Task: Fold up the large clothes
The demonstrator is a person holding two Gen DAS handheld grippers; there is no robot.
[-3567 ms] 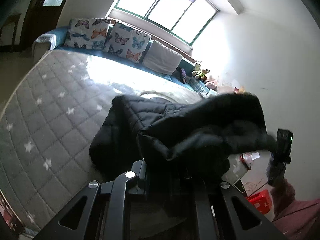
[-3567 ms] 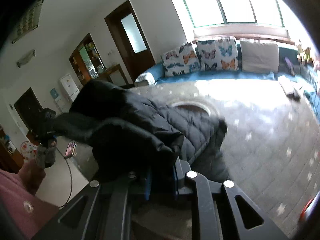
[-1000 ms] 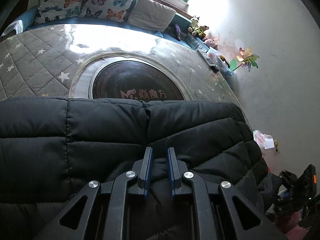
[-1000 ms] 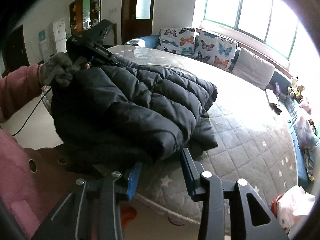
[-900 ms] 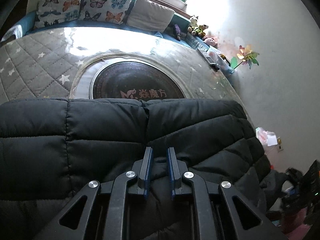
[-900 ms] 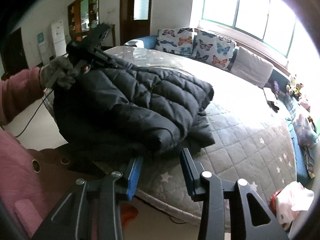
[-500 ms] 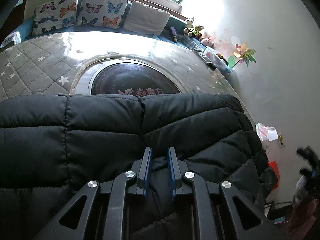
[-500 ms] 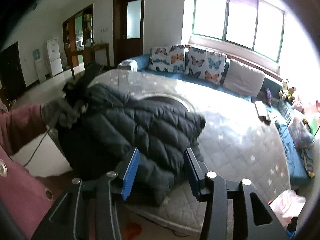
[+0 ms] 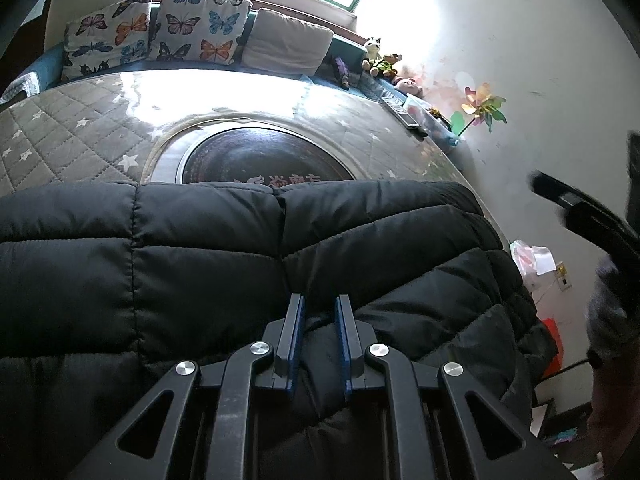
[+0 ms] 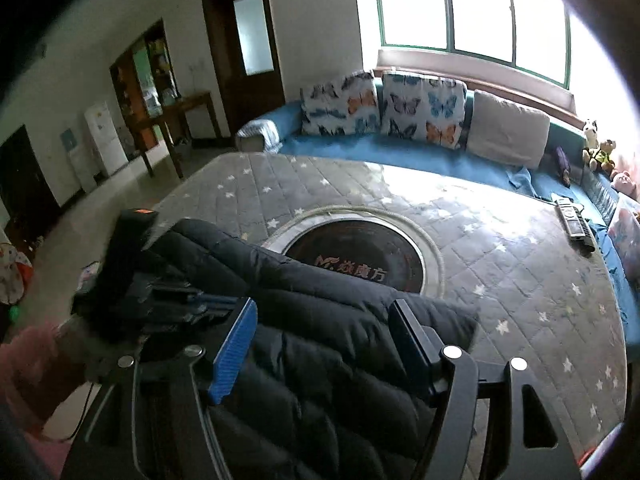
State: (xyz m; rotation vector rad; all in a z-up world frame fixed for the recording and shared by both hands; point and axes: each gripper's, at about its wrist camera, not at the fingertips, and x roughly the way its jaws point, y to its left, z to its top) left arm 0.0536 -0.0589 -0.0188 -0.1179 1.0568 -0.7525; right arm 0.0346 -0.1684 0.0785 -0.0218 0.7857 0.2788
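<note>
Left wrist view: a fold of the black puffer jacket [image 9: 240, 264] is pinched between the narrow jaws of the left gripper [image 9: 320, 304]. The jacket lies on the quilted bed [image 9: 80, 136]. The right gripper [image 10: 324, 316] jaws are opening, the jacket seen between them, untouched.

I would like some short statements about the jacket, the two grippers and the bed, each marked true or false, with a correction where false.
1. The left gripper is shut on a fold of the black puffer jacket. True.
2. The right gripper pinches the jacket tightly. False: it is opening, its fingers wide apart over the jacket, not pressing it.
3. The jacket hides the round dark panel completely. False: most of it shows.
4. Butterfly cushions lean at the far side of the bed. True.
</note>
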